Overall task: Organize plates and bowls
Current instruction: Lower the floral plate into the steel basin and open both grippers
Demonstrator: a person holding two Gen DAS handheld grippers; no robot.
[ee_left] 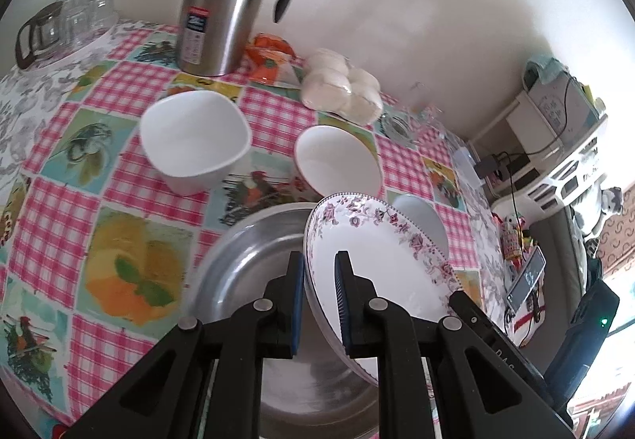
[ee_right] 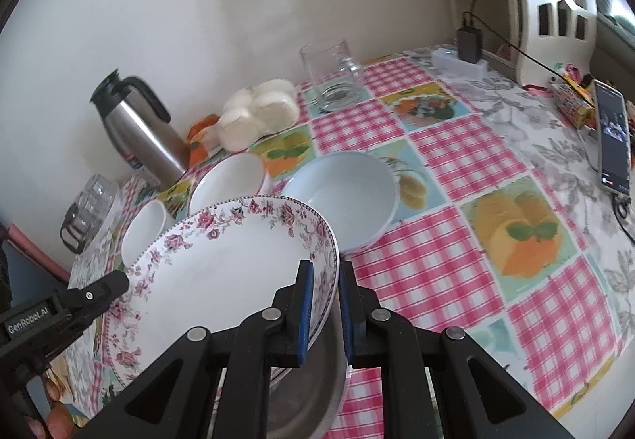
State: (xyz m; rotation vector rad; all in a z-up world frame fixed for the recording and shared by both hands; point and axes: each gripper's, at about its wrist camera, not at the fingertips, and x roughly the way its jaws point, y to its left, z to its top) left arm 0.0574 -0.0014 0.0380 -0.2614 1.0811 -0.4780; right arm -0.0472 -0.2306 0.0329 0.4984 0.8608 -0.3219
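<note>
Both my grippers, left [ee_left: 319, 300] and right [ee_right: 326, 306], clamp opposite rims of the floral plate [ee_right: 222, 276], poised above the steel basin [ee_left: 246, 260]. Three bowls remain loose on the table [ee_right: 436, 272].

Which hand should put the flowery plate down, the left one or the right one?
Probably neither alone. The left gripper and the right gripper each pinch an opposite rim of the flowery plate, held above the metal basin. Both are equally placed, so lowering together looks safest.
</note>
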